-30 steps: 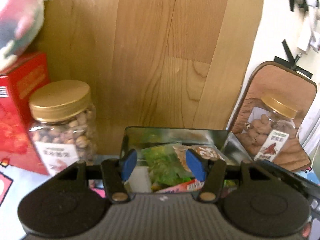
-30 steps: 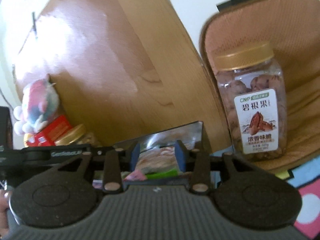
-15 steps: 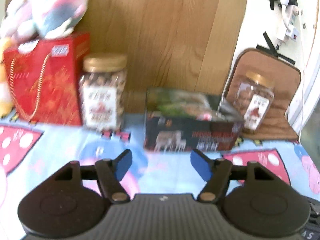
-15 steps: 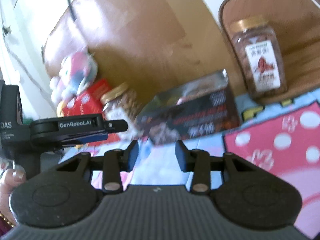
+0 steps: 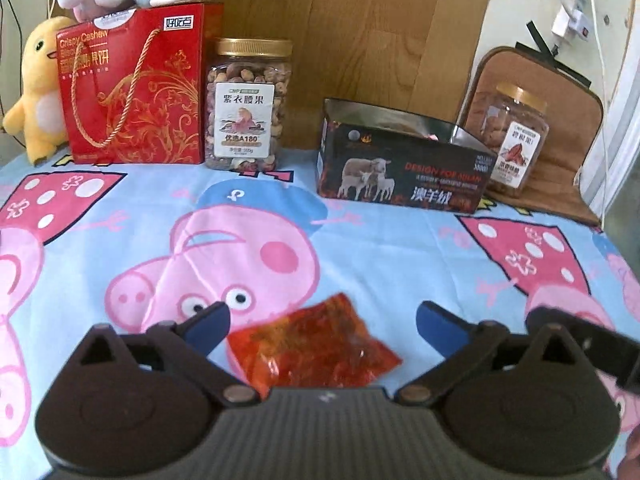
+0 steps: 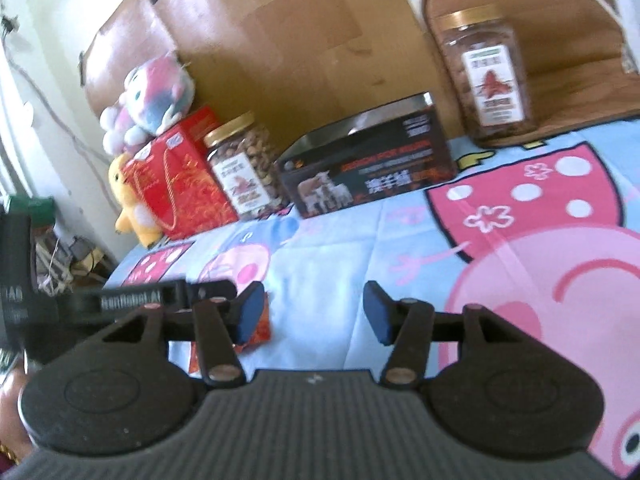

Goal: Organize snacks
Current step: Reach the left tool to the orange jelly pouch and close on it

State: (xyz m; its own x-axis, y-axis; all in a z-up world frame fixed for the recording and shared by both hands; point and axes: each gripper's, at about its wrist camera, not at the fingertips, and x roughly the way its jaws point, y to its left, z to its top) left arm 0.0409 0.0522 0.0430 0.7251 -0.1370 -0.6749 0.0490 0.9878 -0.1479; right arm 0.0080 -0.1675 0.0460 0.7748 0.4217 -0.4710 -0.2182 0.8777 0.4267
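A red snack packet (image 5: 316, 346) lies flat on the cartoon bedsheet, close in front of my left gripper (image 5: 322, 318). That gripper's jaws are opening wide, the packet lies between and below the blue pads, untouched. In the right wrist view the same red packet (image 6: 262, 326) peeks out behind the left pad of my right gripper (image 6: 314, 310), whose jaws are opening with nothing between them. A black open box (image 5: 404, 166) holding snack packs stands at the back; the black box (image 6: 368, 162) also shows in the right wrist view.
At the back stand a red gift bag (image 5: 134, 86), a gold-lidded nut jar (image 5: 248, 106), and a second nut jar (image 5: 516, 140) on a brown cushion (image 5: 560, 168). Plush toys (image 5: 36, 88) sit far left. A wooden headboard (image 5: 360, 32) closes off the rear.
Both grippers have pulled back from over the black box toward the near bedsheet and opened wider. The red packet has come into view in front of the left gripper.
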